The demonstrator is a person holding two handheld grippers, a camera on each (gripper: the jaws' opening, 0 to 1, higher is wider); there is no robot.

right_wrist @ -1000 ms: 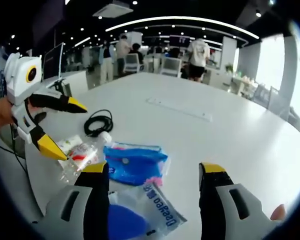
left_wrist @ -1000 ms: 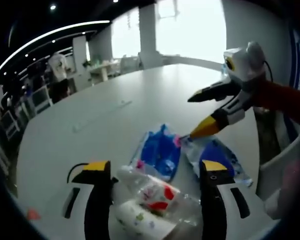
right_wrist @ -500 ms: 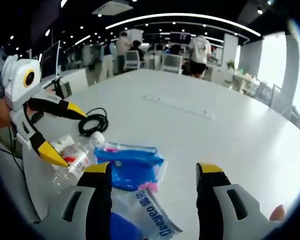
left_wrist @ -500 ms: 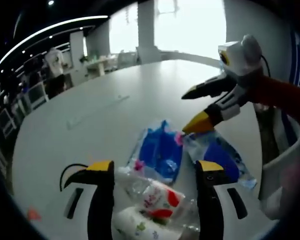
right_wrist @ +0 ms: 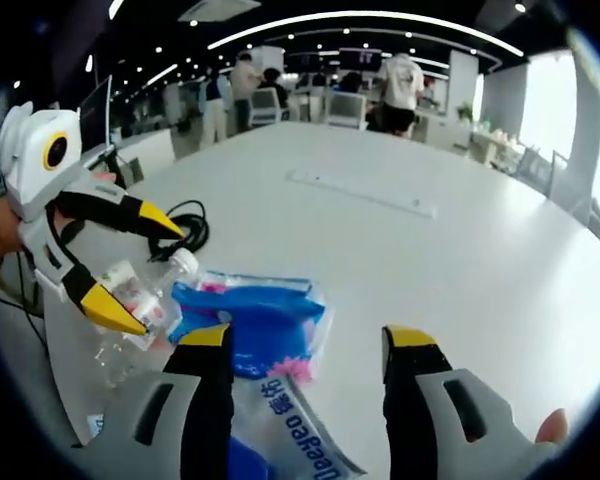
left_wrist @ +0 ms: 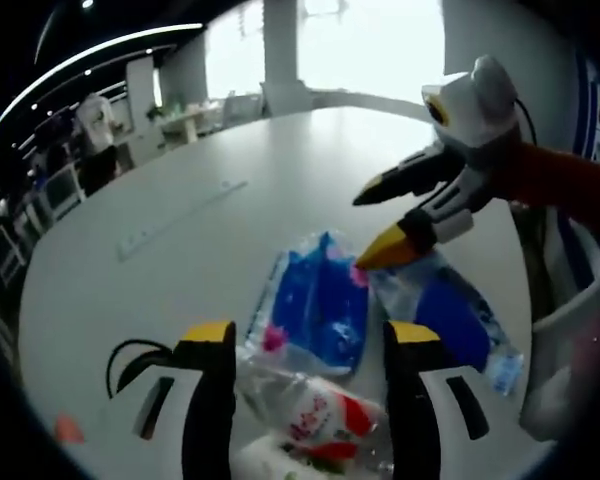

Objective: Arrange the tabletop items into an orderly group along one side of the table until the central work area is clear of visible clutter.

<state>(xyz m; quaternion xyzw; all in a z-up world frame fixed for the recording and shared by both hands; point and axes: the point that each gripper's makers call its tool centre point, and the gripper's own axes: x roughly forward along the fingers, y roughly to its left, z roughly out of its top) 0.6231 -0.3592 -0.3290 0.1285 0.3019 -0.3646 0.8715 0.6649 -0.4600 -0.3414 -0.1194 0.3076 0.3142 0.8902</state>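
I am holding the left gripper with its jaws spread wide and gripping nothing; a clear plastic bottle with a red-and-white label is lying crosswise between them on the white table, and I cannot tell whether either jaw is touching it. Just beyond the tips a blue zip pouch is lying flat, and beside it to the right a clear bag with blue contents is lying against its edge. The right gripper is reaching in from the right of the left gripper view, jaws parted and empty, its lower yellow tip sitting at the point where pouch and bag meet. A black cable is coiling at the left, close to the table edge, and a long pale strip is lying well apart toward the table's middle. In the right gripper view I am seeing the right gripper wide open over the same blue pouch, with the printed clear bag between its jaws. People are standing at desks in the background.
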